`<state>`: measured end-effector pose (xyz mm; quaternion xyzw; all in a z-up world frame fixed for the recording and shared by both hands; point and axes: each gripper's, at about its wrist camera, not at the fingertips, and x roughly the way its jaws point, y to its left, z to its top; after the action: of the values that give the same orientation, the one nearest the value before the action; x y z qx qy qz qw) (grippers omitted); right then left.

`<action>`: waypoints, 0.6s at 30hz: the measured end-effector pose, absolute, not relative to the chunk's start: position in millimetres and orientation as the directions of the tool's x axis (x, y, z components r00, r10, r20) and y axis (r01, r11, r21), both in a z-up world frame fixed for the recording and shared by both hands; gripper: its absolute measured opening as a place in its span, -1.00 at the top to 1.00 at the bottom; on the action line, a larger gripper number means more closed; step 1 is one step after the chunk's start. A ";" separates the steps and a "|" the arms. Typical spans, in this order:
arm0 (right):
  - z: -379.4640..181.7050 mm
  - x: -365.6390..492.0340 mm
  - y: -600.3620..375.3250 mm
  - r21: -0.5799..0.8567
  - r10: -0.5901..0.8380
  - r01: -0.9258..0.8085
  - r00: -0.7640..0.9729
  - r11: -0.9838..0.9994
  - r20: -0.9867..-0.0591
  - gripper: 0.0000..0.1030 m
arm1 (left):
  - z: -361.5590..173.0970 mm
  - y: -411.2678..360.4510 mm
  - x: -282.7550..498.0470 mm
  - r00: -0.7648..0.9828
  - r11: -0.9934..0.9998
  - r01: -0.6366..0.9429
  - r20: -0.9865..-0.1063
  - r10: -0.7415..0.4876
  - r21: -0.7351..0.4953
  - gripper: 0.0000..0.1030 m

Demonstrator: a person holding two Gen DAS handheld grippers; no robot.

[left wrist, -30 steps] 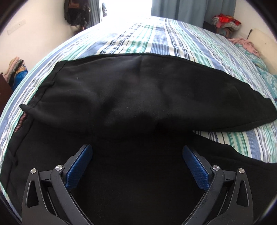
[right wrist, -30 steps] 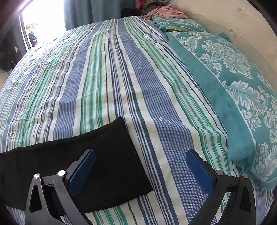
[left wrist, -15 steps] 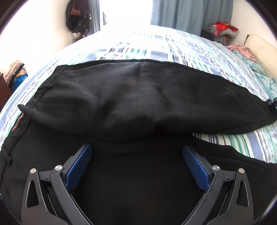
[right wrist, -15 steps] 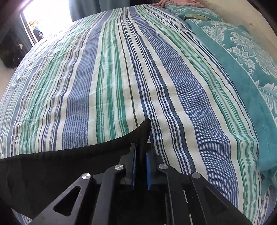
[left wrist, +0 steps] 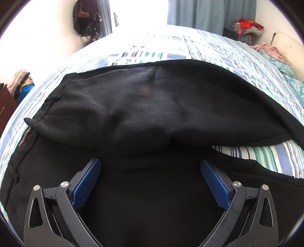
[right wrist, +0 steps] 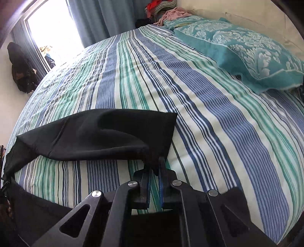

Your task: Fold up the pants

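Looking along your left gripper (left wrist: 151, 180), you see its two blue pads (left wrist: 86, 180) standing wide apart, released, gripping nothing; they hover over the black pants (left wrist: 152, 114), which lie spread across the striped bed (left wrist: 190, 47); one pair of pants, with one leg laid over toward the far side and a strip of sheet showing between the two legs on the right. Your left tool seems placed above the seat of the pants so it can pin or catch the cloth there while the other hand carries the fold; that is a judgement, since it touches nothing that the view shows.

Turning to your right wrist view, your right gripper (right wrist: 153, 171) is clenched on the hem end of one pant leg (right wrist: 106, 134); the cloth rises off the sheet into the jaws, lifted so the leg can be drawn over without dragging; the second leg's end shows as a dark patch at the lower edge. One teal patterned pillow (right wrist: 247, 49) lies well apart, by the headboard; one heap of clothes (right wrist: 167, 9) sits beyond it.
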<state>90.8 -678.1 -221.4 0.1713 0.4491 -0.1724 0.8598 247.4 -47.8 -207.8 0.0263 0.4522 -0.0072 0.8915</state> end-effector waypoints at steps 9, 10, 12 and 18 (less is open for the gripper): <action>-192.0 30.7 -673.1 0.028 -0.326 0.591 0.484 0.806 -0.812 -0.44 | -189.0 -40.0 233.5 0.499 1.000 0.012 -0.867 -0.003 0.004 -0.99; -182.4 19.6 -674.7 0.022 -0.357 0.615 0.486 0.788 -0.797 -0.45 | -183.3 -36.9 223.5 0.507 0.999 0.021 -0.861 -0.038 -0.032 -0.99; -165.7 1.7 -673.4 0.066 -0.363 0.639 0.517 0.767 -0.775 -0.47 | -173.3 -32.1 201.6 0.522 0.995 0.056 -0.847 -0.104 -0.088 -0.99; -169.1 23.9 -634.7 0.483 0.024 0.457 0.707 0.747 -0.706 -0.65 | -156.6 -27.6 150.7 0.531 0.987 0.135 -0.835 -0.144 -0.084 -0.99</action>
<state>23.9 -634.7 -169.1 0.3327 0.3613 -0.1258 0.8619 150.7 -27.6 -156.6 -0.0047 0.4774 -0.0797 0.8750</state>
